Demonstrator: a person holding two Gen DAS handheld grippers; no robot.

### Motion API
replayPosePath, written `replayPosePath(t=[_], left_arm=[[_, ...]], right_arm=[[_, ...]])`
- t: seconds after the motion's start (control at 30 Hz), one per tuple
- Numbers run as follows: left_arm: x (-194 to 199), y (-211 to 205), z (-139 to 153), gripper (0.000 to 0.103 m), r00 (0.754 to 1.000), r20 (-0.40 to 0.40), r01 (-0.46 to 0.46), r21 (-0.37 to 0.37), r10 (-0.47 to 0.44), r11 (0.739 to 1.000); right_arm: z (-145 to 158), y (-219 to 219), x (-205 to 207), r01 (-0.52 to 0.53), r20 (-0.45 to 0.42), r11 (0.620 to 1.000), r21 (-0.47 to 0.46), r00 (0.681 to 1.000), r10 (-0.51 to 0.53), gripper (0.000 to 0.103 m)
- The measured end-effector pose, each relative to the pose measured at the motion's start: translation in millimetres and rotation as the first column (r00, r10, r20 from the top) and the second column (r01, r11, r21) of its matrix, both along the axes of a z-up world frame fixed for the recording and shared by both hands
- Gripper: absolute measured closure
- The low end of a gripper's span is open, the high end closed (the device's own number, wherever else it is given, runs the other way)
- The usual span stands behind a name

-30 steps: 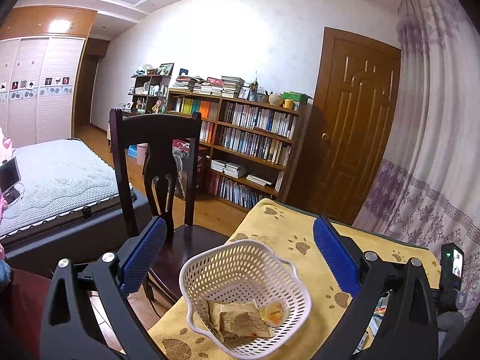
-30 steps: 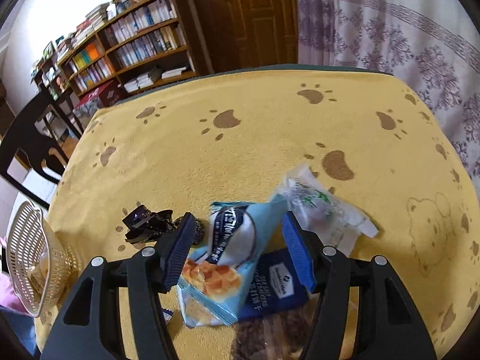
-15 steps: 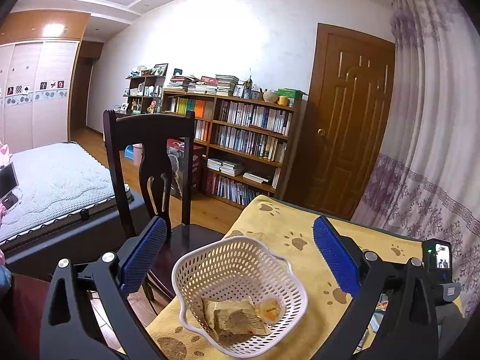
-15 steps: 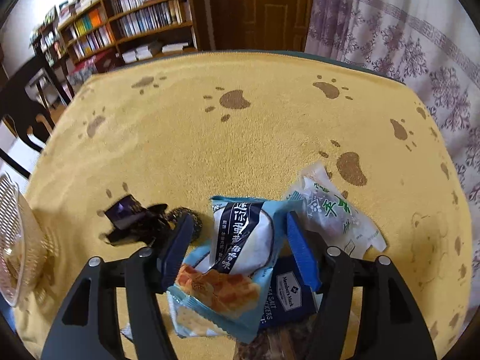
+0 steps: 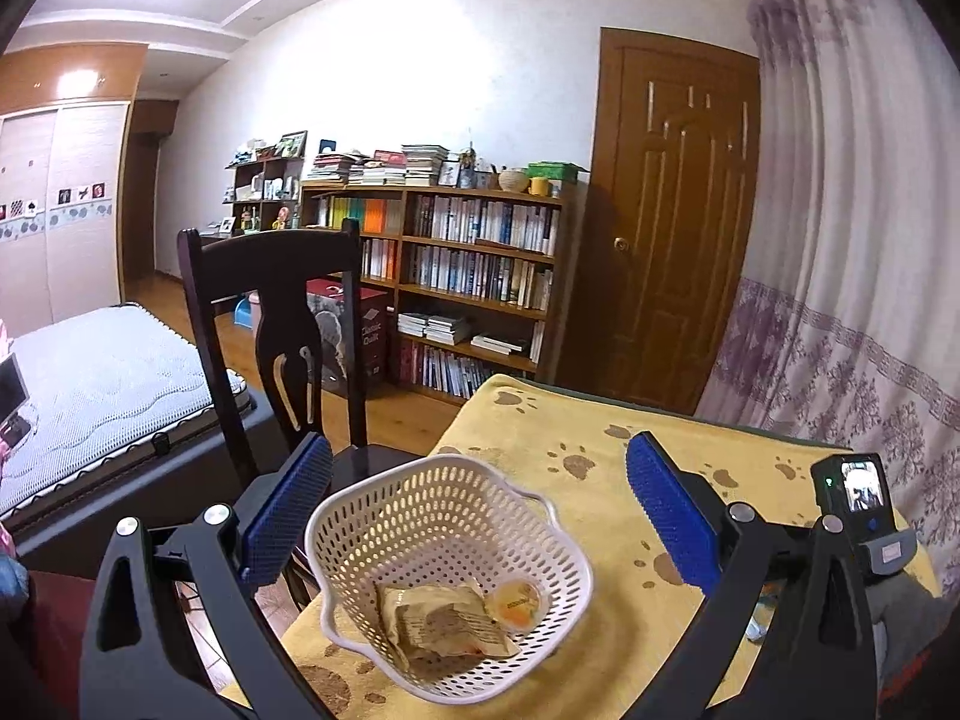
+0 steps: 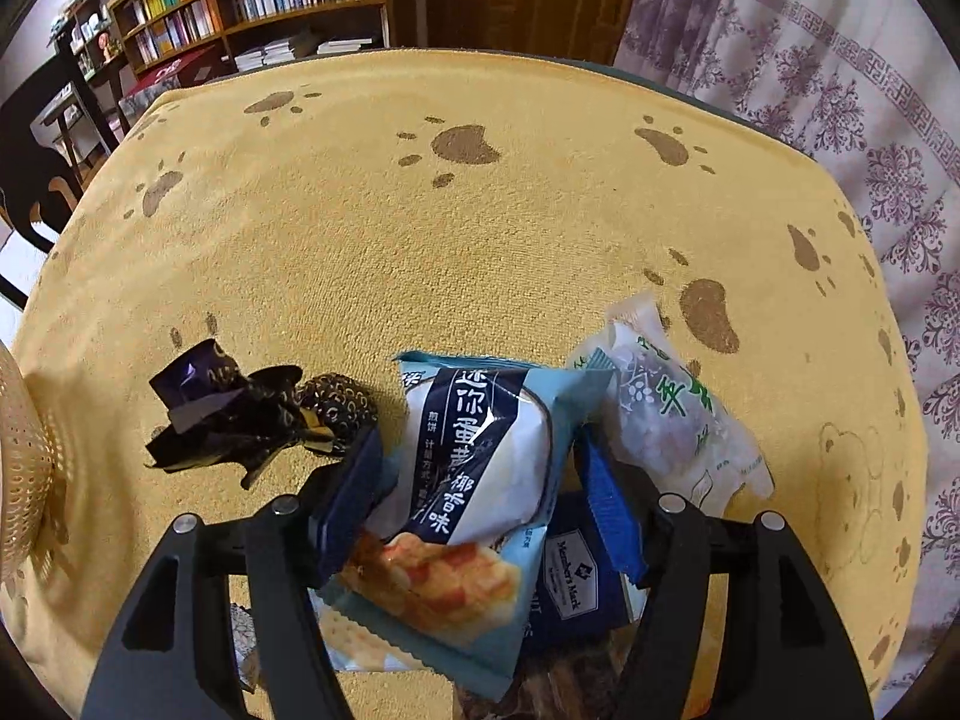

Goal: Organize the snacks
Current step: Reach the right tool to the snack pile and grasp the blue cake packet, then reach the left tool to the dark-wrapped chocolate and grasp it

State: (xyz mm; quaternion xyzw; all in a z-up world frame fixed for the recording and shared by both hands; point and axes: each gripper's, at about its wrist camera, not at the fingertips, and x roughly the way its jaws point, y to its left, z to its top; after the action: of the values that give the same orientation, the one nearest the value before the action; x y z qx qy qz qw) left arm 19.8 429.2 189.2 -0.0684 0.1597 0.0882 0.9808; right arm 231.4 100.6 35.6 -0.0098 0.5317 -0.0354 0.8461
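Observation:
A white perforated basket sits at the near left corner of the yellow paw-print tablecloth. It holds a tan crumpled packet and a small orange jelly cup. My left gripper hovers over it, open and empty. My right gripper is shut on a light blue snack packet, with a pad on each side. That packet lies over a dark blue packet. A white-green packet is just to its right and a black crumpled wrapper to its left.
A dark wooden chair stands against the table's left side behind the basket. Beyond it are a bed, a bookshelf and a door. A patterned curtain hangs along the table's right edge. The basket's rim shows at far left.
The right wrist view has drawn closer to the snack pile, so the light blue packet looms larger between the fingers. The left gripper rose slightly; the basket sits lower in its view.

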Motion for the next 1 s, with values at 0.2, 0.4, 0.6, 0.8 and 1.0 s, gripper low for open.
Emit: replayPosePath(t=[0.2, 0.4, 0.6, 0.8, 1.0], left_arm=[[2, -8, -1, 0.003, 1.0, -0.009, 0.011, 0.013, -0.011, 1.0], [4, -14, -1, 0.003, 1.0, -0.015, 0.02, 0.028, -0.019, 0.999], [1, -25, -1, 0.003, 0.999, -0.011, 0.039, 0.047, -0.038, 0.998], [-1, -37, -1, 0.003, 0.997, -0.018, 0.073, 0.061, -0.072, 0.995], [6, -59, -14, 0.003, 0.987, -0.081, 0.143, 0.063, -0.137, 0.988]], right_arm=[[3, -3, -6, 0.001, 0.031, 1.0, 0.005, 1.0, -0.001, 0.053], [19, -11, -26, -0.001, 0.109, 0.998, 0.061, 0.994, -0.006, 0.055], [51, -27, -60, -0.026, 0.225, 0.989, 0.143, 0.974, -0.007, 0.055], [78, -61, -105, -0.044, 0.341, 0.972, 0.231, 0.939, -0.038, 0.055], [92, -110, -150, -0.021, 0.411, 0.958, 0.286, 0.906, -0.103, 0.055]])
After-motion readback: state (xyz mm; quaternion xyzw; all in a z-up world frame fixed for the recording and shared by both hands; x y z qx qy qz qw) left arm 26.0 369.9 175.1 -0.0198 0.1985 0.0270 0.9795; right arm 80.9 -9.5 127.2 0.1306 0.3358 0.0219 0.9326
